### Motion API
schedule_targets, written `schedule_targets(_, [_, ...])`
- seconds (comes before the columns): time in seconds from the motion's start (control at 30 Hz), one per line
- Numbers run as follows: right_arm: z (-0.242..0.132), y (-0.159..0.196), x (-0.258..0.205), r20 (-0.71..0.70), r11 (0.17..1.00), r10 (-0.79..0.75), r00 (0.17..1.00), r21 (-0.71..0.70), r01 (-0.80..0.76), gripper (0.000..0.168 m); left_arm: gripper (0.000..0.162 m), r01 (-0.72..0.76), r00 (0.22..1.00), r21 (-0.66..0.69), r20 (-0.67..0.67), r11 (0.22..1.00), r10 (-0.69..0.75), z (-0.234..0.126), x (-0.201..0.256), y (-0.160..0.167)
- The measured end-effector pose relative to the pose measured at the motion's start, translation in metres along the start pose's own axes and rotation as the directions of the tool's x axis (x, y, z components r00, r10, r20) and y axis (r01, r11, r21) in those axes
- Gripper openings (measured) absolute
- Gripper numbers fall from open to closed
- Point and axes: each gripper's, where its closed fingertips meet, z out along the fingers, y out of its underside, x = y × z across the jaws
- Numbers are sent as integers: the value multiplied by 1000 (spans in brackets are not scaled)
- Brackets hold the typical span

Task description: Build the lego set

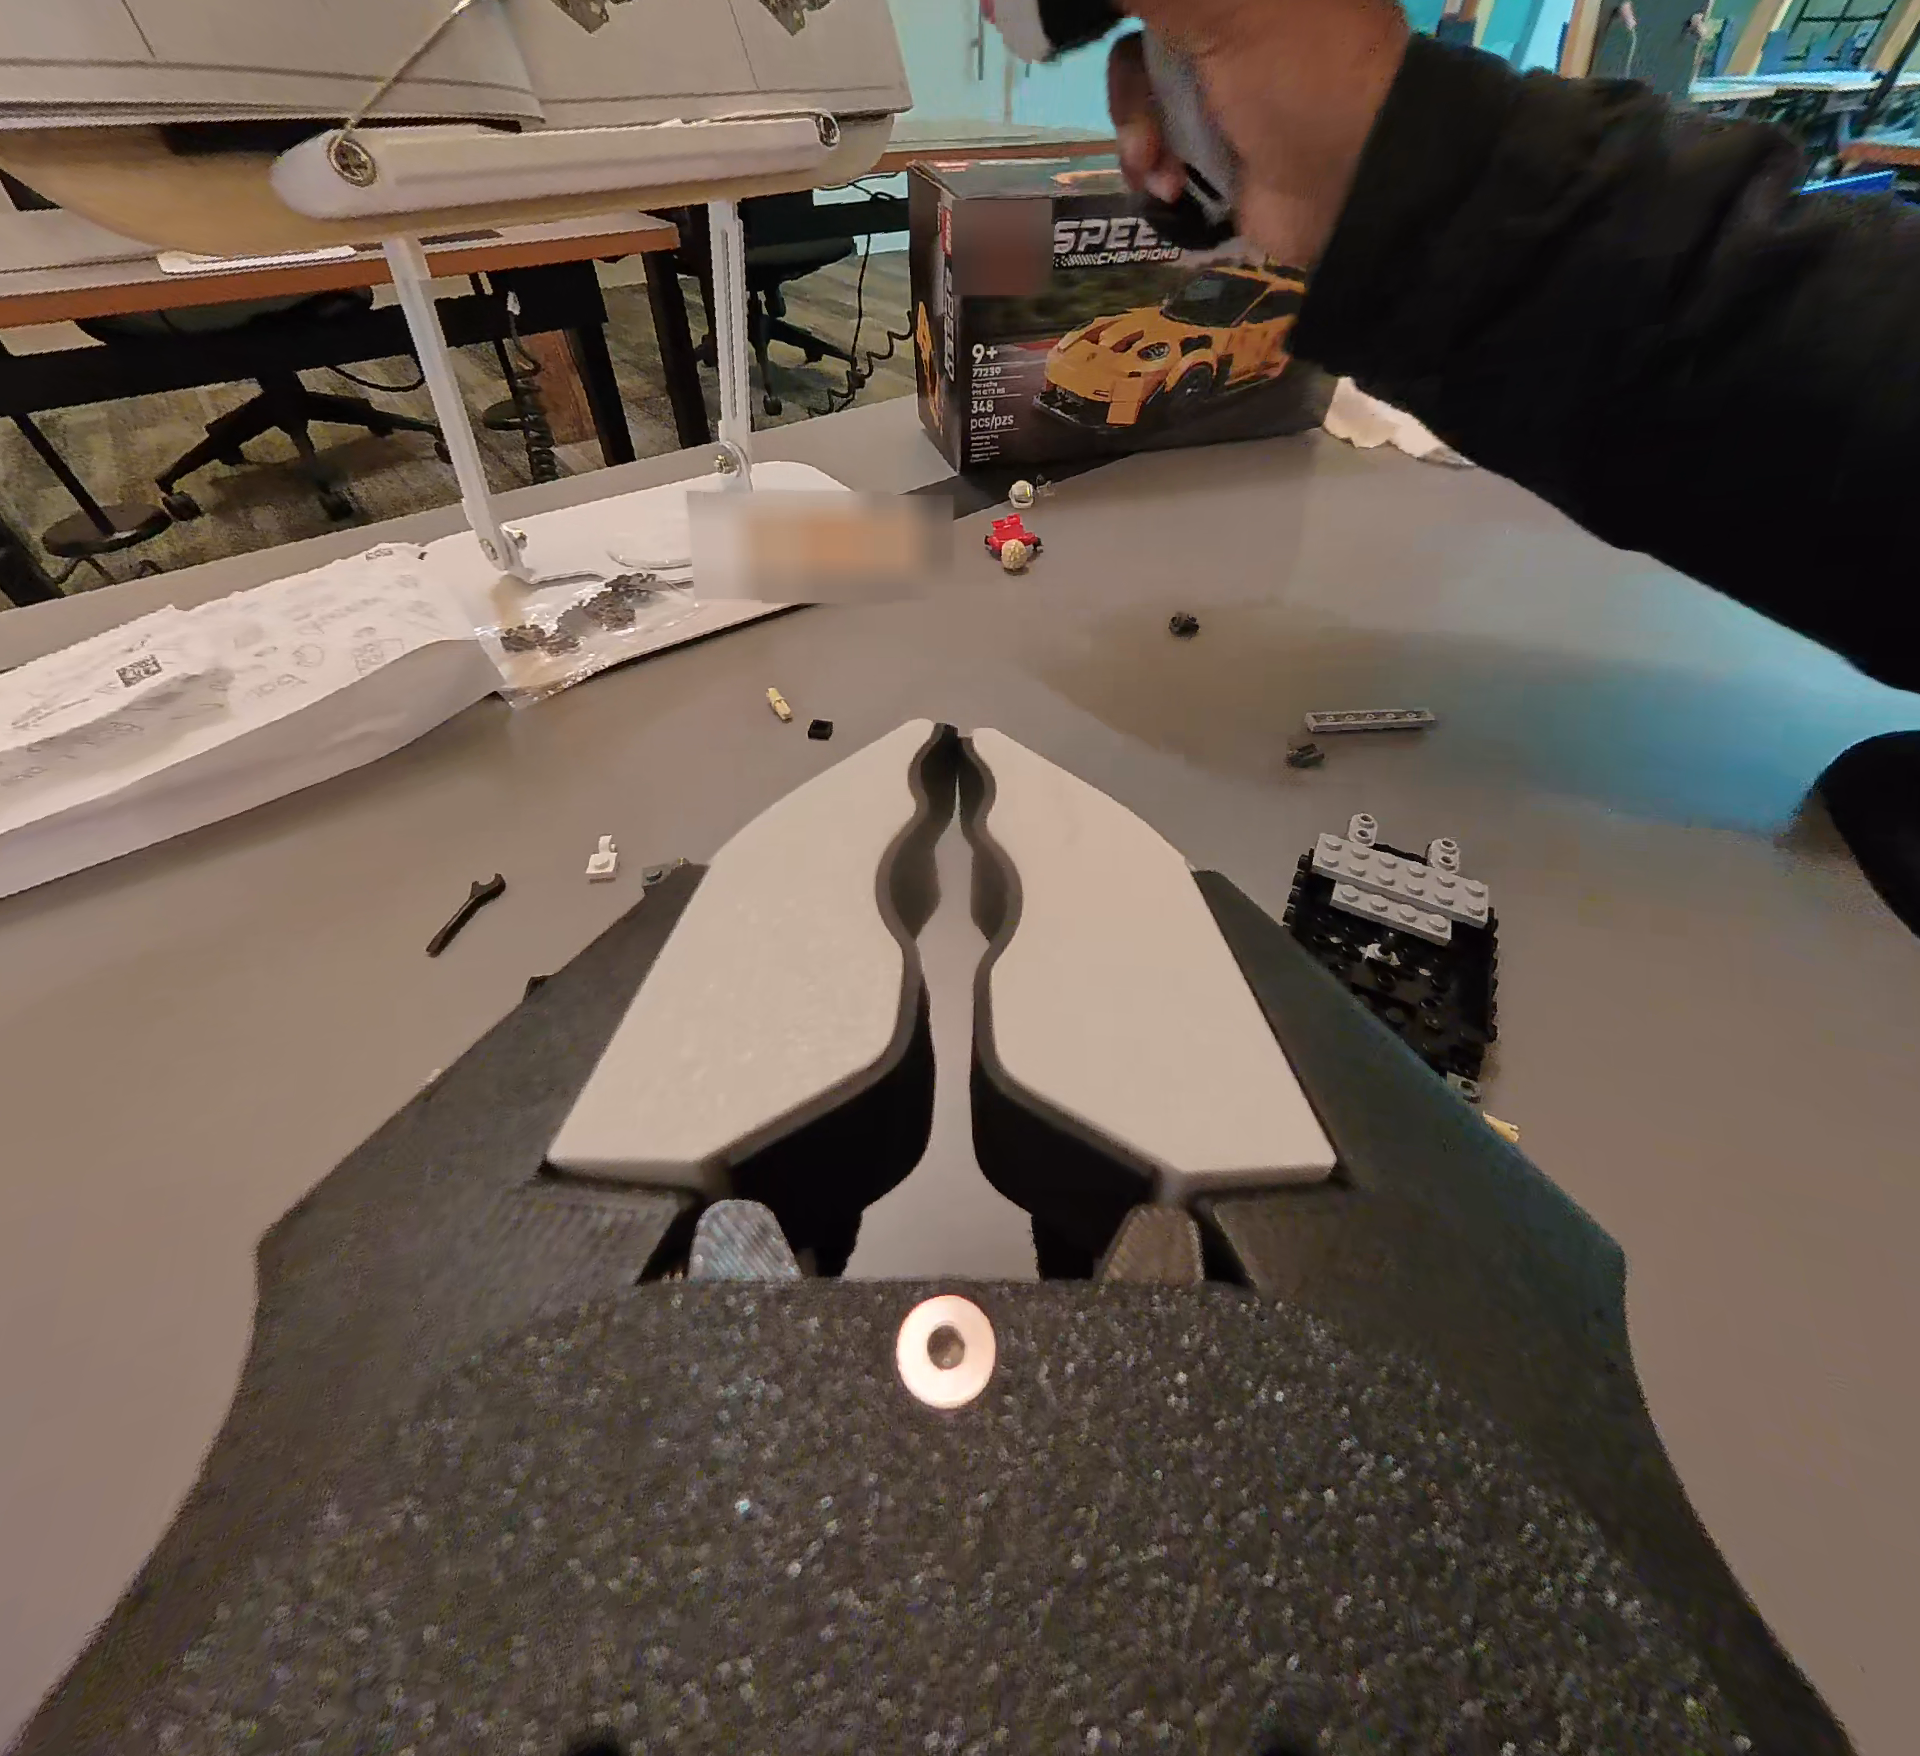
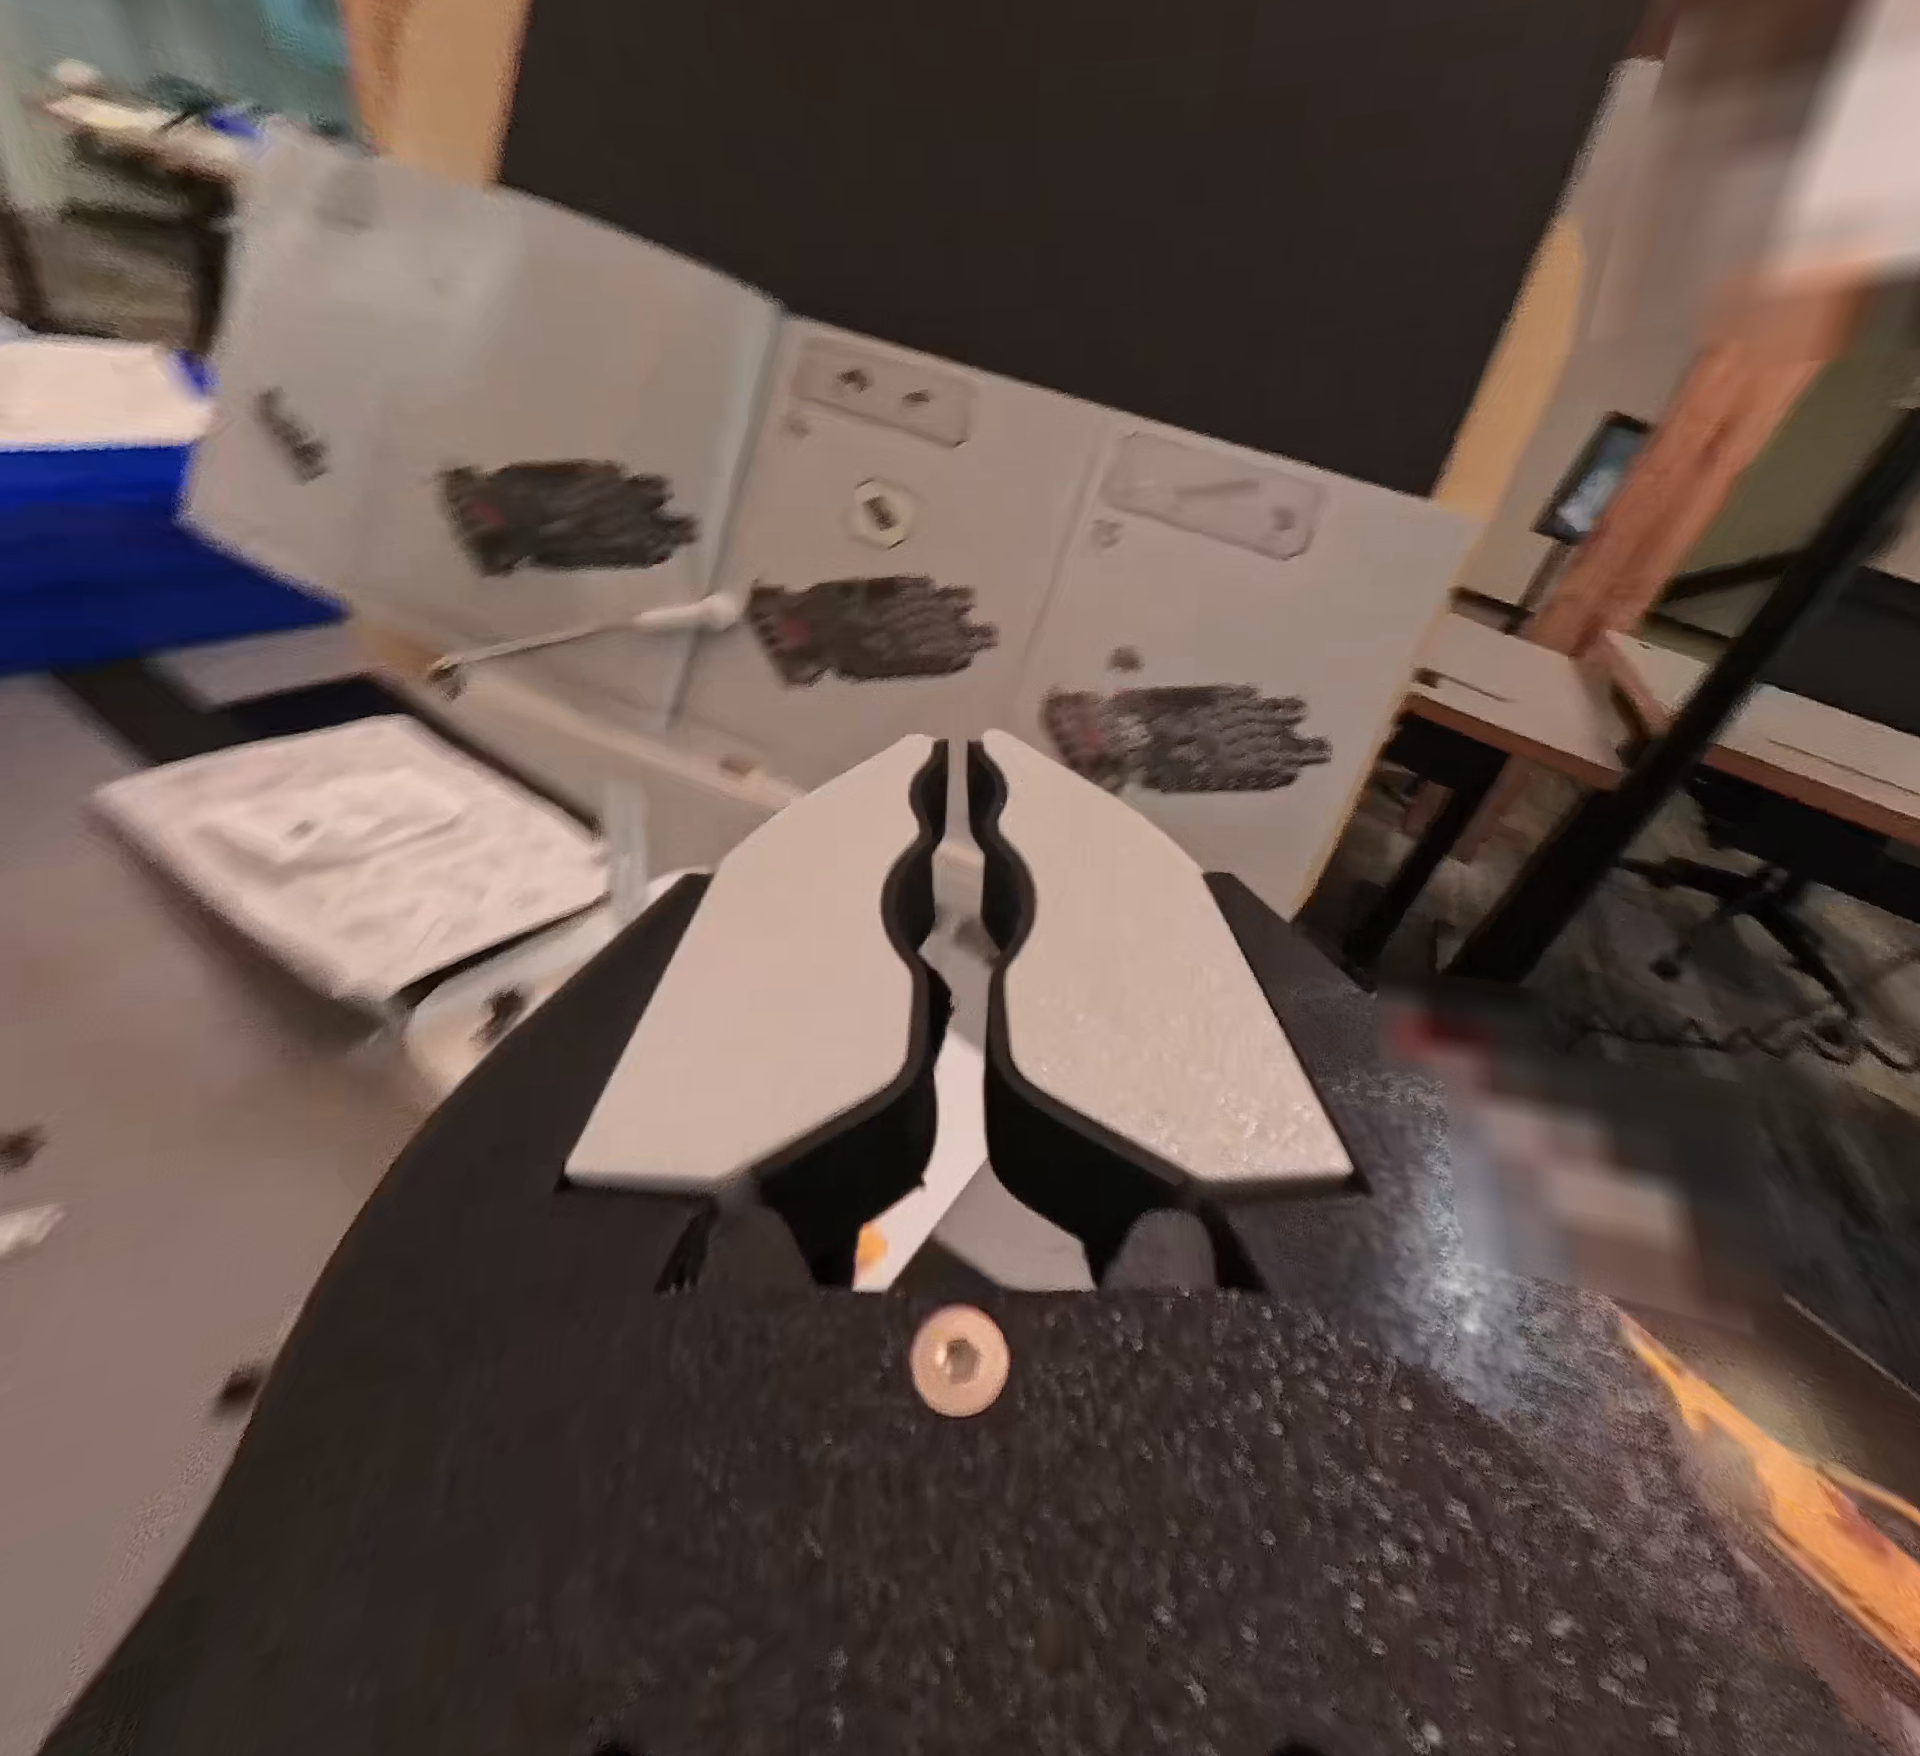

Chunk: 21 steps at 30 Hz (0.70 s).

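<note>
Jaws on both of our grippers sit together, holding nothing we can make out. Our left gripper (image 1: 954, 732) hovers low over the smooth grey surface (image 1: 312, 1031), just left of the half-built black-and-grey studded brick chassis (image 1: 1397, 937). Our right gripper (image 2: 958, 746), raised and motion-blurred, faces the open instruction booklet (image 2: 831, 501) propped on its white stand, likely so we can check the next step. Small loose pieces (image 1: 1369, 720) lie scattered nearby.

On the grey surface (image 1: 1351, 584), the studded black-and-grey brick assembly (image 1: 1392, 948) is set at right, the white folded paper booklet (image 1: 208, 698) at left, the printed cardboard box (image 1: 1101, 335) behind.
</note>
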Motion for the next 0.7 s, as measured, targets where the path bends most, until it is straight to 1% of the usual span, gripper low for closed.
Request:
schedule_targets(0.07, [-24,12,-21,124,998,-28,992,-55,35,4,0,3,1000,3,-7,1000,-3,-1,1,-1])
schedule_targets(0.13, [-54,35,-41,242,986,-40,969,-150,78,5,0,6,1000,4,-14,1000,-6,-1,3,-1])
schedule_targets(0.17, [-72,49,-54,311,974,-22,950,-206,90,7,0,9,1000,4,-19,1000,-9,-1,4,-1])
schedule_targets(0.23, [-112,83,-85,453,932,42,890,-340,129,15,0,12,1000,-2,-27,1000,-12,-1,5,-1])
schedule_targets(0.3, [-153,116,-113,561,874,94,822,-442,202,20,0,16,999,-3,-34,1000,-17,-1,6,0])
schedule_targets(0.4, [-197,154,-146,644,804,174,745,-530,271,26,0,23,999,-10,-45,1000,-23,0,9,1])
schedule_targets(0.5, [-209,179,-157,658,761,170,733,-561,326,26,0,16,999,-20,-49,1000,-17,1,10,3])
schedule_targets(0.63, [-206,195,-160,652,712,169,739,-600,366,24,0,3,999,-30,-43,1000,-5,2,9,6])
schedule_targets(0.7, [-204,198,-163,661,705,175,730,-602,376,20,0,8,999,-32,-45,999,-9,2,9,6])
